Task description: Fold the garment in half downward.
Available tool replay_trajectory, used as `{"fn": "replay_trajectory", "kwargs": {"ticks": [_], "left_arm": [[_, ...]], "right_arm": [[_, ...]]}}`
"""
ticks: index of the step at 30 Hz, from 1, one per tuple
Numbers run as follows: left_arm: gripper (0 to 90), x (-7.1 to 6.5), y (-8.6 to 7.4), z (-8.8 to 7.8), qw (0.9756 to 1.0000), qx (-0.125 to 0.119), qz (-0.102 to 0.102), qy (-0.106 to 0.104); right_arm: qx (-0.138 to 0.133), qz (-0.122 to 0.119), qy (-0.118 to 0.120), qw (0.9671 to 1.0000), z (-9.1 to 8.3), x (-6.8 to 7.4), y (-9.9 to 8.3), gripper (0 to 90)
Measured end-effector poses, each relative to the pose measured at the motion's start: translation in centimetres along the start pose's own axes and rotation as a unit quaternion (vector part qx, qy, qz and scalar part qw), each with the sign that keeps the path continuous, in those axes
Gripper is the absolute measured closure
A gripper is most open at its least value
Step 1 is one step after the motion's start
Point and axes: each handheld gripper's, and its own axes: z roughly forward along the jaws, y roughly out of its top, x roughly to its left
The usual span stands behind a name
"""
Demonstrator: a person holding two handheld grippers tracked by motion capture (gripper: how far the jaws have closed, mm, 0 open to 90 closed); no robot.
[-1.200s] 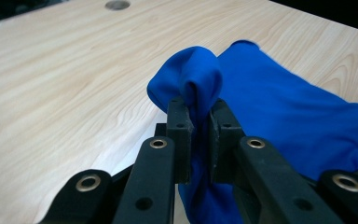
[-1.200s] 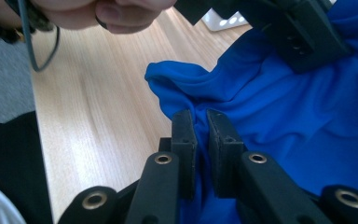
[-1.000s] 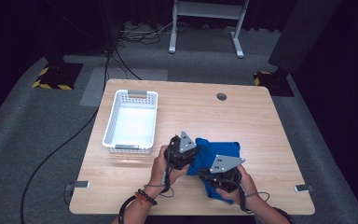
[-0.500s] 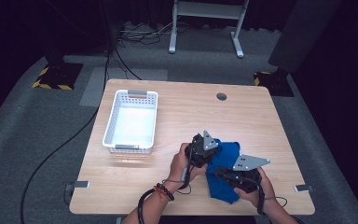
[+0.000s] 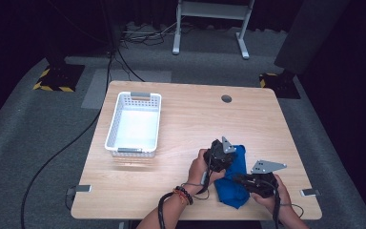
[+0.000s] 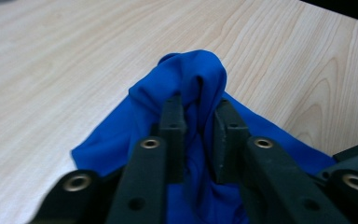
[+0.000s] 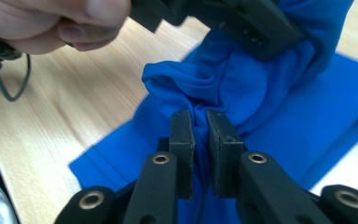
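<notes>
A blue cloth (image 5: 233, 183) is seen at the near right part of the table (image 5: 190, 124), crumpled and partly spread on the wood, with both grippers at it. In the high view the left gripper (image 5: 220, 157) is held at the cloth's far edge and the right gripper (image 5: 248, 181) at its near right side, the two close together.

In the left gripper view, a raised fold of the cloth (image 6: 191, 93) is seen between the two black jaws, which stand a little apart; these jaws have just been opening, and the fabric is bunched in the gap between them, so that a firm pinch cannot be made out. The rest of the cloth is spread flat on the table below.

In the right gripper view, the jaws are closed on a gathered ridge of the cloth (image 7: 223, 88), with fabric pressed between the pads (image 7: 182, 135). The left gripper (image 7: 242, 23) and the hand (image 7: 60, 23) that bears it are seen beyond, at the same bunch.

A white basket (image 5: 134, 125) is set on the table's left half, well apart from the cloth
</notes>
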Motion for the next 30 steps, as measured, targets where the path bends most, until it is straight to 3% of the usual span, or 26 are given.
{"fn": "replay_trajectory", "kwargs": {"ticks": [6, 9, 13, 15, 21, 24, 28, 30], "left_arm": [[54.1, 0.4, -0.1, 0.0, 0.9999, -0.003, -0.014, -0.007], [43.7, 0.6, -0.5, -0.6, 0.9999, -0.002, -0.008, -0.013], [30.4, 1.2, -1.1, -2.1, 0.999, -0.014, -0.016, -0.04], [25.0, 1.2, -1.4, -3.0, 0.9991, -0.018, -0.01, -0.037], [17.5, -0.4, -3.6, -4.4, 0.9994, -0.005, 0.006, -0.034], [17.3, -1.6, -4.7, -4.6, 0.9987, 0.008, 0.017, -0.047], [17.0, -2.8, -5.7, -4.3, 0.9982, 0.024, 0.023, -0.049], [16.1, -3.2, -5.9, -3.8, 0.9984, 0.034, 0.028, -0.035]], "right_arm": [[0.012, 0.043, 0.006, 0.999, 0.7, -1.7, -1.4, 81.8], [0.016, 0.045, 0.003, 0.9988, 0.7, -1.9, -1.7, 81.4], [0.019, 0.048, -0.001, 0.9987, 0.5, -2.1, -2.0, 79.7], [0.018, 0.051, -0.004, 0.9985, 0.5, -2.2, -2.2, 76.4], [0.016, 0.038, -0.022, 0.9989, -0.3, -2.1, -2.0, 52.6], [0.005, 0.037, 0.002, 0.9993, -1.4, -2.3, -1.4, 44.2], [-0.006, 0.016, -0.02, 0.9996, -2.5, -2.2, 0.5, 37.6], [-0.001, -0.006, -0.043, 0.9991, -2.1, -1.6, 1.6, 33.4]]}}
